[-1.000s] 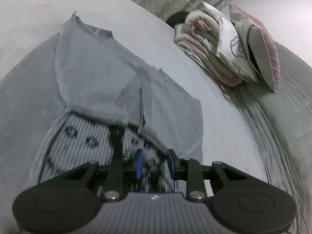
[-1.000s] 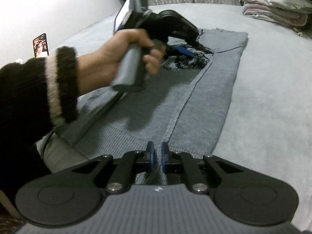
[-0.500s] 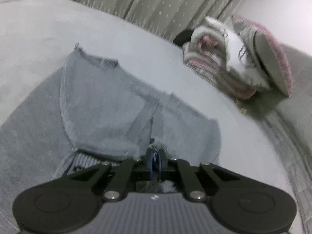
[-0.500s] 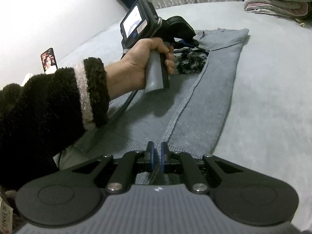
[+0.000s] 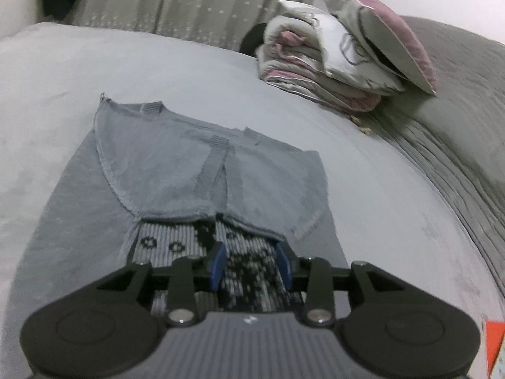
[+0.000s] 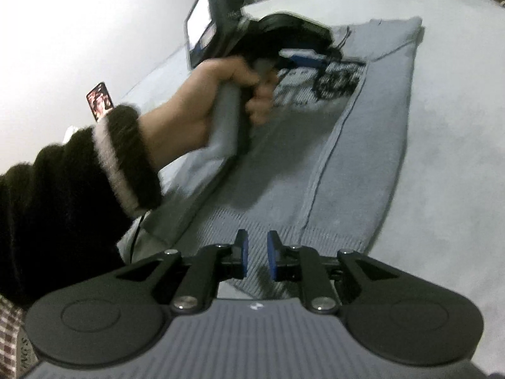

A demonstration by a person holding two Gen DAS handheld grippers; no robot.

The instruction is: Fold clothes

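Note:
A grey knitted sweater (image 5: 195, 170) lies flat on the bed with both sleeves folded in over its body. Below the sleeves a black-and-white patterned panel (image 5: 176, 243) is exposed. My left gripper (image 5: 251, 265) hovers over that panel; its jaws are opening and nothing is pinched between the blue pads (image 5: 217, 265). In the right wrist view a hand holds the left gripper (image 6: 303, 60) over the sweater (image 6: 356, 164). My right gripper (image 6: 257, 257) sits at the ribbed hem (image 6: 252, 221), its jaws opening, the pads apart and off the fabric.
Folded bedding and a pink-edged pillow (image 5: 341, 60) are stacked at the bed's far right, beside a grey quilt (image 5: 457, 132). A dotted curtain (image 5: 205, 3) hangs behind. A fluffy black sleeve (image 6: 69, 183) crosses the left of the right wrist view. A phone (image 6: 100, 101) leans at the wall.
Half a second ago the left gripper was shut on a bit of the patterned fabric; now it stands open and the panel lies flat. The right gripper's shut jaws have parted.

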